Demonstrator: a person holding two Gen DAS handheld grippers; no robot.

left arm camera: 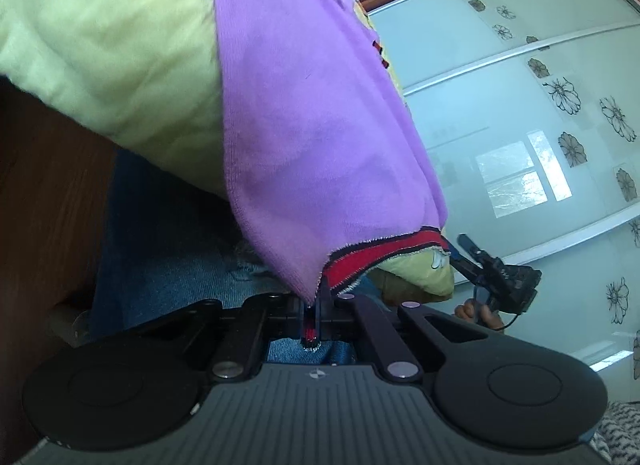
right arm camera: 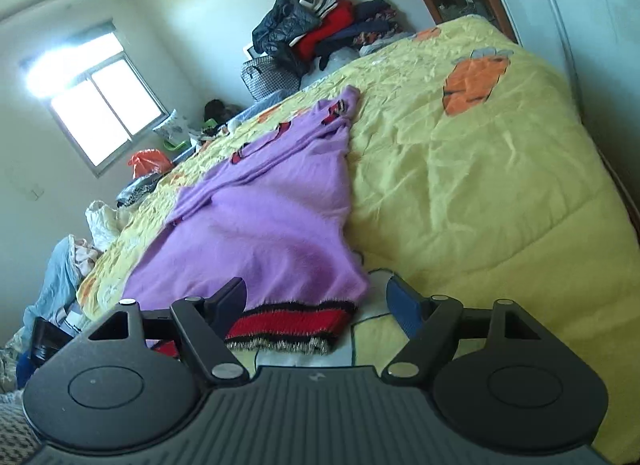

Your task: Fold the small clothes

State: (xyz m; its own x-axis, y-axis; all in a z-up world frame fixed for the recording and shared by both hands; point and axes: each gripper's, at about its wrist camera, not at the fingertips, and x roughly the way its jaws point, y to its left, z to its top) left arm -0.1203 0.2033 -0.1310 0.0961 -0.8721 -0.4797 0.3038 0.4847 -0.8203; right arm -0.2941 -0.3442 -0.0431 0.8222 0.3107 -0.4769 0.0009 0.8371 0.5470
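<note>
A purple sweater with a red and black striped hem lies on a yellow quilt. My right gripper is open, its jaws on either side of the hem's near corner, just above the quilt. In the left wrist view my left gripper is shut on the sweater's striped hem; the purple cloth stretches up and away from it. The right gripper shows there too, beyond the hem at the right.
A pile of clothes sits at the bed's far end. Bags and clutter lie along the far side under a window. A glass wardrobe door stands to the right. Blue denim is below the left gripper.
</note>
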